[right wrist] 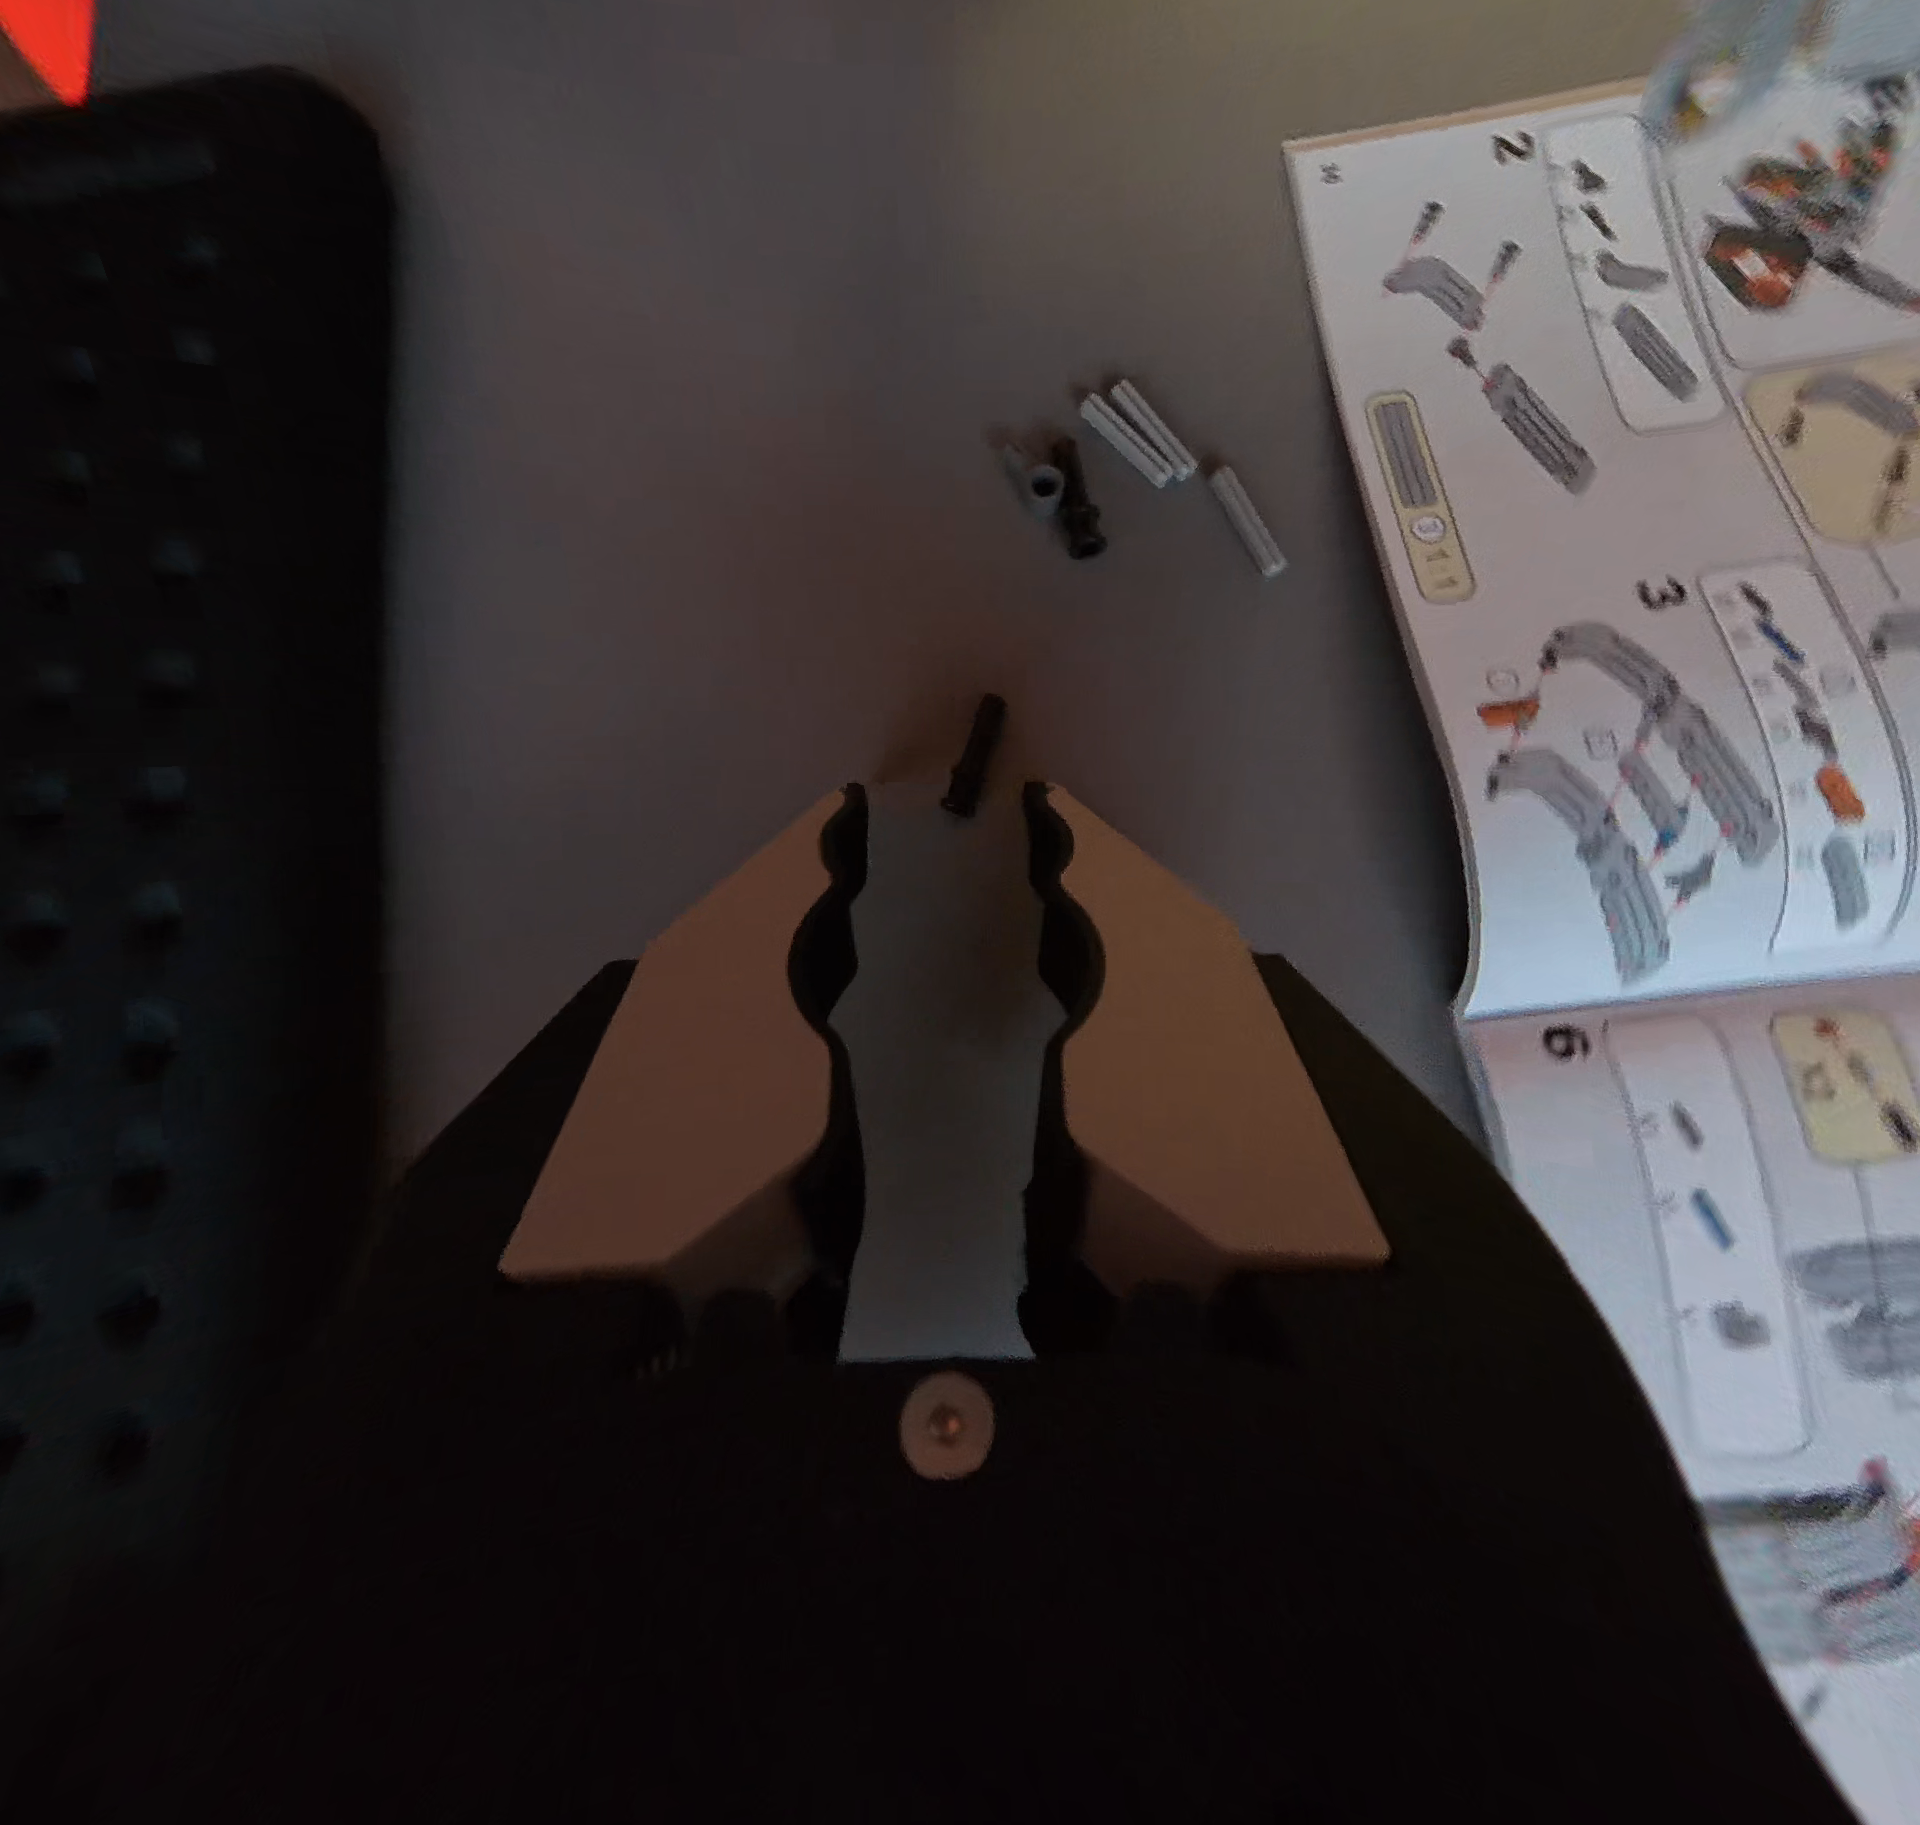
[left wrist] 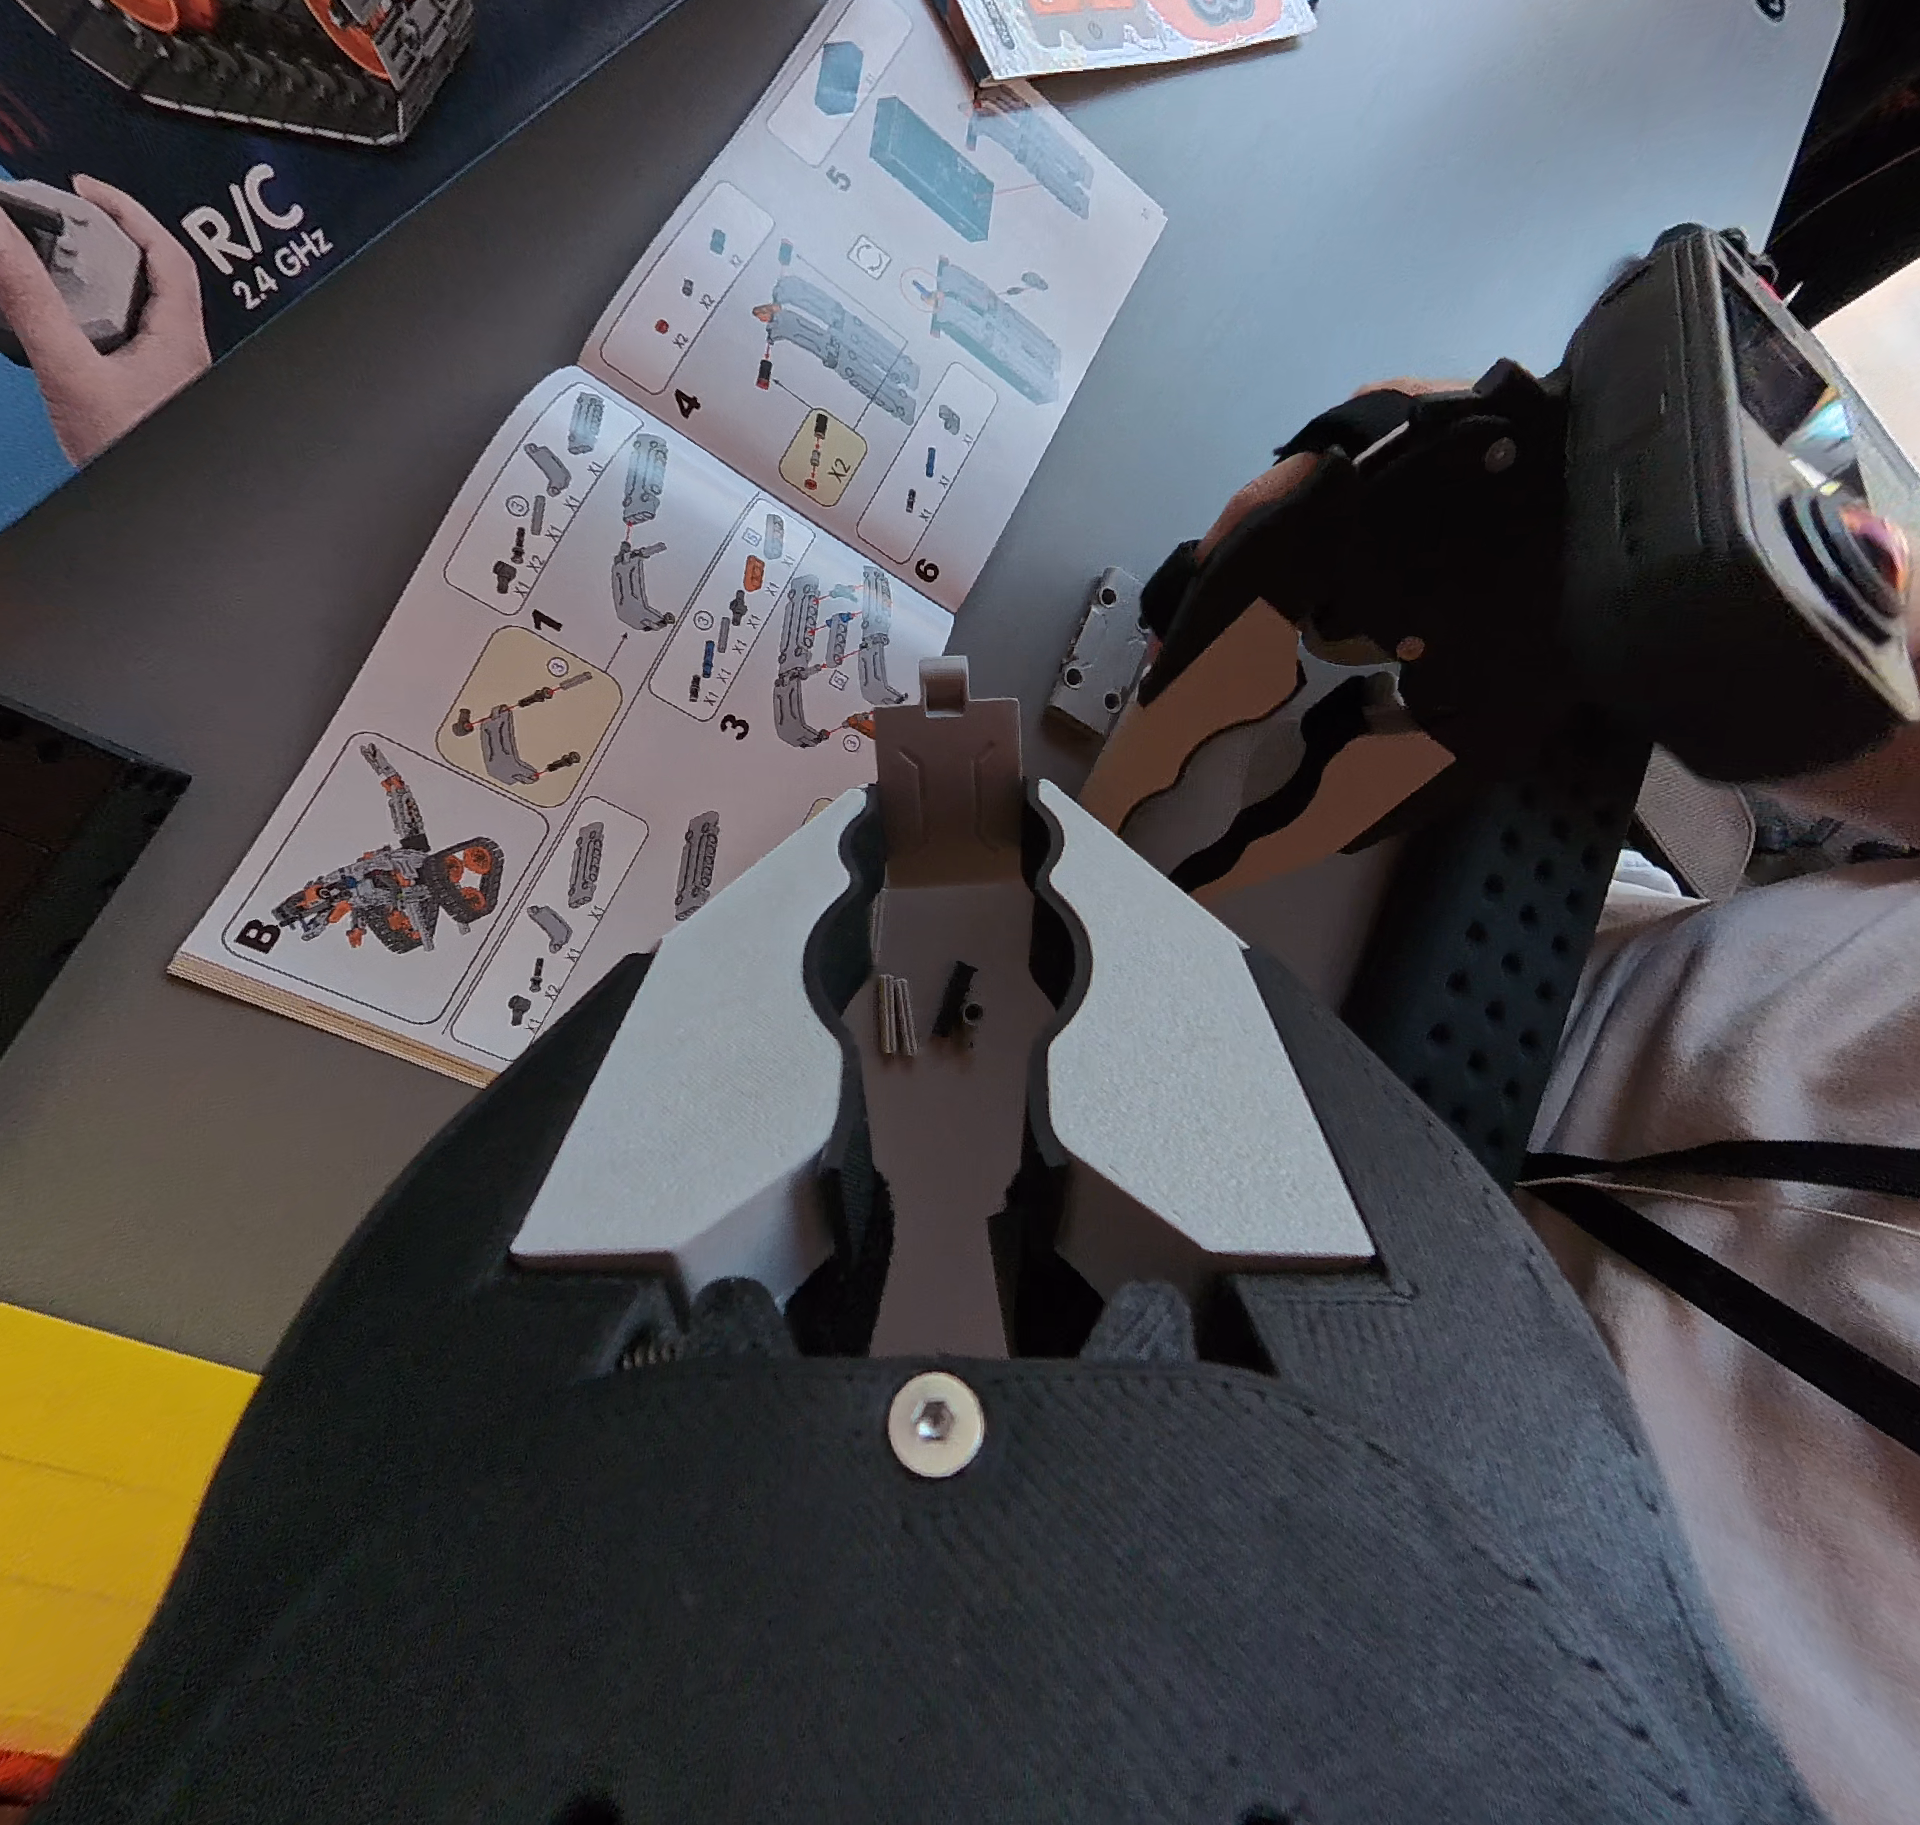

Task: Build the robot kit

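On the table, three grey pins, two black pins, right tool open.

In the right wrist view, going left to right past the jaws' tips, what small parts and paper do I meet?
Lone black pin at the right gripper's tips → grey connector → second black pin → paired grey axles → single grey axle → open instruction booklet.

Left tool: rough matt printed plastic; grey panel piece smooth plastic; booklet paper; table matt.
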A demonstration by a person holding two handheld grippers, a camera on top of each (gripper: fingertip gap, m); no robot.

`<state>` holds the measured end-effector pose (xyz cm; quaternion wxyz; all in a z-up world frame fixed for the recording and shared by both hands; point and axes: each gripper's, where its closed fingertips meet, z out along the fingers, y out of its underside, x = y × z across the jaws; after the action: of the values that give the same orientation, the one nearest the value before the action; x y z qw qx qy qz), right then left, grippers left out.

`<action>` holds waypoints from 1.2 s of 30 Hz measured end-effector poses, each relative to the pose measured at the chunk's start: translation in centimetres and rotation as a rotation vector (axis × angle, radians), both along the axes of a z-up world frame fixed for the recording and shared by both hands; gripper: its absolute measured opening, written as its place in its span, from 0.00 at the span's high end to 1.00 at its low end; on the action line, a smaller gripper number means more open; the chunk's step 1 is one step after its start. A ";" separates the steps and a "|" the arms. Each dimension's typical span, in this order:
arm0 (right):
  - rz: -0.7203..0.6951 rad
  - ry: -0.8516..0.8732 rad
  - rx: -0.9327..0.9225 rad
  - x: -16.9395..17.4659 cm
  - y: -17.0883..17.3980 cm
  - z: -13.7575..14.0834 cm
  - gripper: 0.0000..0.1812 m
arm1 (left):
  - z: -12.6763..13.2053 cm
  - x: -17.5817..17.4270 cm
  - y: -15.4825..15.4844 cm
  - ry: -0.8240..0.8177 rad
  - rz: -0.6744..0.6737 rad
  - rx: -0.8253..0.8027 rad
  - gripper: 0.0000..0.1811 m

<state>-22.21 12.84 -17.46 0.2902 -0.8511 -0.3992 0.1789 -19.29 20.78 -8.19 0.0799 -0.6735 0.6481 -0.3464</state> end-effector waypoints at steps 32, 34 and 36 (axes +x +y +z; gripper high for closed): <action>0.102 0.053 0.142 1.8 2.6 -0.1 0.93 | 2.4 -1.0 -0.8 -0.049 -0.039 0.060 0.86; 0.101 0.062 0.145 1.8 2.6 -0.1 0.94 | 2.3 -1.0 -0.7 -0.046 -0.035 0.059 0.86; 0.099 0.075 0.138 1.7 2.5 -0.2 0.96 | 2.2 -1.0 -0.7 -0.046 -0.033 0.055 0.86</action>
<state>-20.51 15.33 -17.62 0.3537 -0.8011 -0.4409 0.1968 -20.24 20.13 -5.99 0.1074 -0.6521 0.6665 -0.3449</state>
